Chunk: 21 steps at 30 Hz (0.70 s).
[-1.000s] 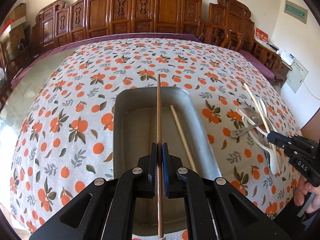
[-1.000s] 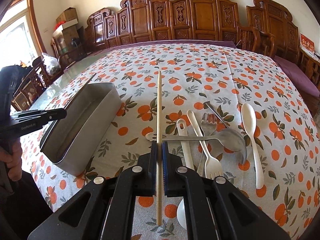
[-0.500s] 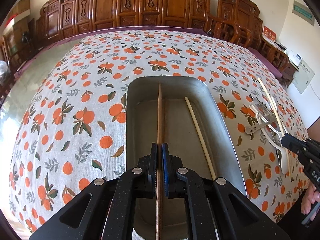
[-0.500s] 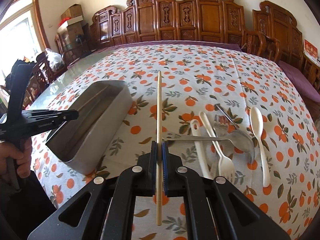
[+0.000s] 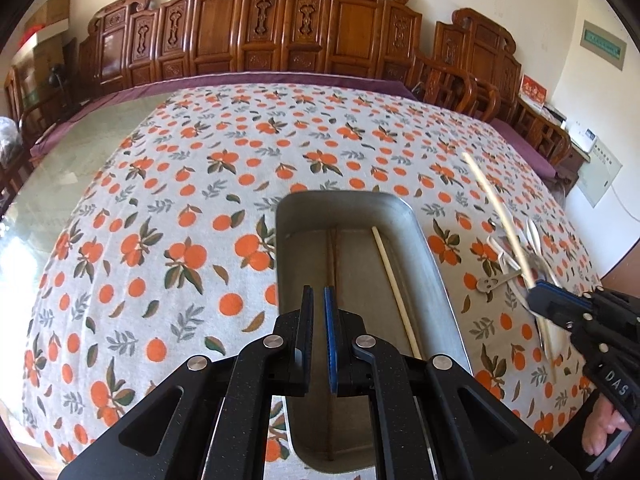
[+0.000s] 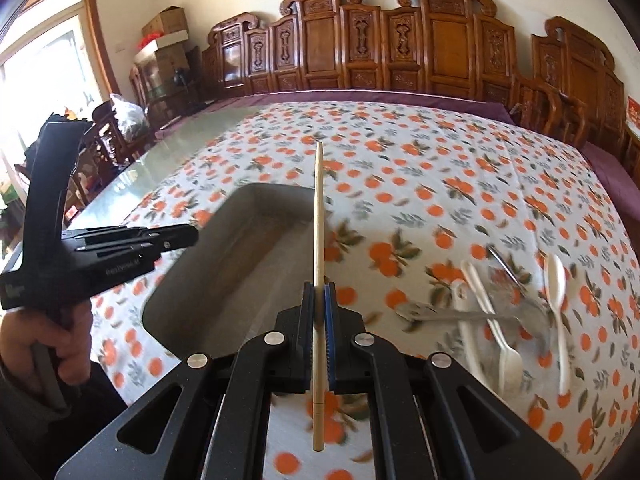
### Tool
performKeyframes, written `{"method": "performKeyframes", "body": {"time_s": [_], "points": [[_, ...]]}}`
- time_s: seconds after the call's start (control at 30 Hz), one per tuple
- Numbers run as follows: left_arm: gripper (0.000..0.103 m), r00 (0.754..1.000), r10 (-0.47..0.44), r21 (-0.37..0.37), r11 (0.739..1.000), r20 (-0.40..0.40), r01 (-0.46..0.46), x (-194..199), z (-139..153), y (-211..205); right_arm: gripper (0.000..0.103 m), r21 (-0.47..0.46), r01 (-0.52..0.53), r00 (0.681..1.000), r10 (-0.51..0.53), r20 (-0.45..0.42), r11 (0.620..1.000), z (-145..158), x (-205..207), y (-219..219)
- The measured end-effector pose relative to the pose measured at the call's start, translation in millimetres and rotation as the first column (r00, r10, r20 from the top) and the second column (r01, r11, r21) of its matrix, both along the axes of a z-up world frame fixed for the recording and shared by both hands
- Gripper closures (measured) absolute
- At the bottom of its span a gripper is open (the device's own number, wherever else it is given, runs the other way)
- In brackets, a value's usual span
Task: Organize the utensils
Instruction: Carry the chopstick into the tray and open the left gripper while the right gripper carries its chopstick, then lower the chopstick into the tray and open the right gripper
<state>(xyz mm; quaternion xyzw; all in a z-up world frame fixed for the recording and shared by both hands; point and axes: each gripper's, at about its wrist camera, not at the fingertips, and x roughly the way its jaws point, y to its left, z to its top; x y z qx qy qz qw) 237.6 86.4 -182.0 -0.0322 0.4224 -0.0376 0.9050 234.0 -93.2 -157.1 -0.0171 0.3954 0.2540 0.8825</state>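
A grey metal tray (image 5: pixel 432 264) lies on the orange-print tablecloth. Inside it lie a brown chopstick (image 5: pixel 335 256) and a pale chopstick (image 5: pixel 394 292). My left gripper (image 5: pixel 316 300) is open a little and empty, above the tray's near left side. My right gripper (image 6: pixel 319 296) is shut on another pale chopstick (image 6: pixel 318 216) and holds it above the cloth just right of the tray (image 6: pixel 240 248). In the left wrist view the right gripper (image 5: pixel 538 294) shows at the right with that chopstick (image 5: pixel 496 208).
A pile of utensils lies right of the tray: white plastic fork (image 6: pixel 496 332), white spoons (image 6: pixel 558 304) and a metal spoon (image 6: pixel 460 314). Carved wooden chairs (image 5: pixel 280 32) line the table's far edge. The left gripper (image 6: pixel 192 236) shows left of the tray.
My left gripper has opened and let go of the brown chopstick, which now lies in the tray. My right gripper has carried its pale chopstick left, closer to the tray.
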Motion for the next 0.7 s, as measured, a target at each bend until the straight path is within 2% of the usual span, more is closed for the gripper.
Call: {"method": "performKeyframes", "body": {"time_s": [0.37,0.7], "points": [[0.099,0.999,0.038,-0.016,0.999,0.032,-0.037,-4,11,23,0.097,0.069,-0.022,0.997,0.027,-0.074,0.997,-7,28,60],[0.099,0.997,0.066,-0.023,0.998,0.045,-0.065,-6,14,30,0.097,0.036,-0.029,0.992,0.033,-0.118,0.999,-35,31,83]]}}
